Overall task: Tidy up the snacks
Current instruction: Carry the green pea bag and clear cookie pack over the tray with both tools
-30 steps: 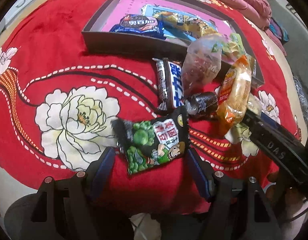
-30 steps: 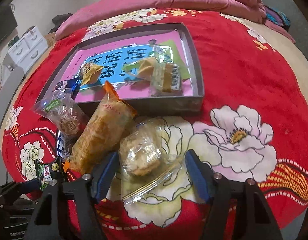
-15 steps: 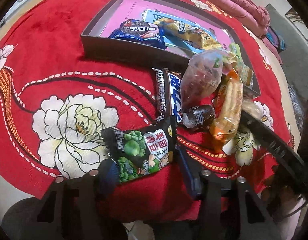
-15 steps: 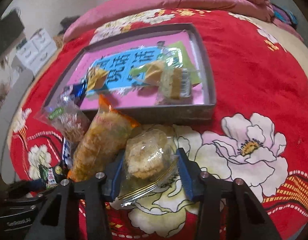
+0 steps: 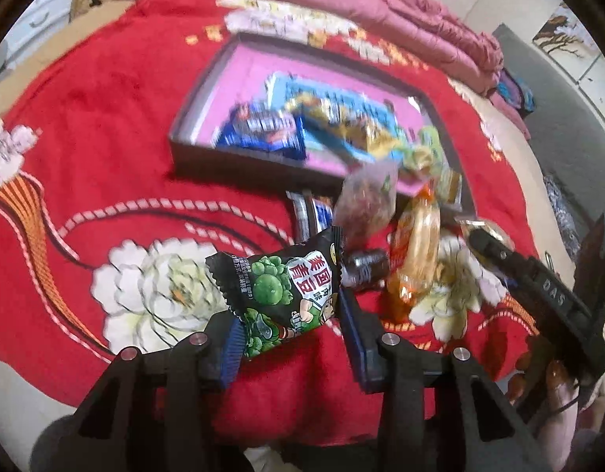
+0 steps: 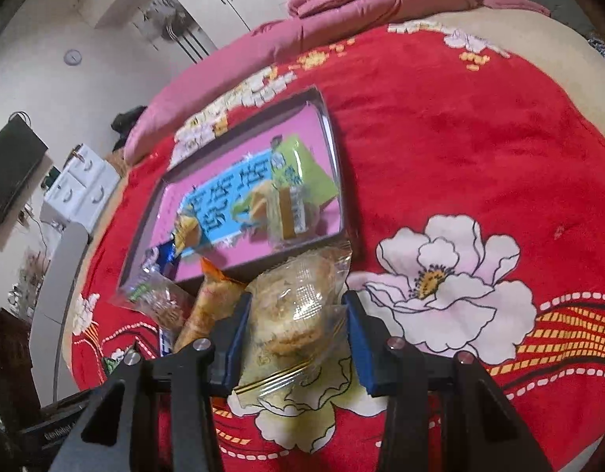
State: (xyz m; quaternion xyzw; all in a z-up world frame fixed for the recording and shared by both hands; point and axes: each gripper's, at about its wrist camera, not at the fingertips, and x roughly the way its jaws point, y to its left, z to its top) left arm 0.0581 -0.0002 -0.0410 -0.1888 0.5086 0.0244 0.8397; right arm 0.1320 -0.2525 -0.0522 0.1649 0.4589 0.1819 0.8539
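My left gripper (image 5: 290, 322) is shut on a black and green pea snack packet (image 5: 282, 295) and holds it above the red blanket. My right gripper (image 6: 298, 330) is shut on a clear-wrapped pastry (image 6: 298, 310), lifted off the blanket. A shallow grey box with a pink floor (image 5: 239, 74) lies beyond and holds several snacks; it also shows in the right wrist view (image 6: 243, 157). An orange packet (image 5: 416, 259), a clear bag of reddish snacks (image 5: 365, 204), a small dark packet (image 5: 365, 271) and a blue bar (image 5: 310, 216) lie between box and grippers.
A red floral blanket (image 5: 105, 118) covers the bed. A folded pink quilt (image 5: 381, 8) lies at the far edge. The right gripper's body (image 5: 554, 299) reaches in from the right of the left wrist view. White drawers (image 6: 82, 192) stand beside the bed.
Both grippers have closed on their snacks and lifted them off the blanket. Both views have tilted up and the box looks farther away.
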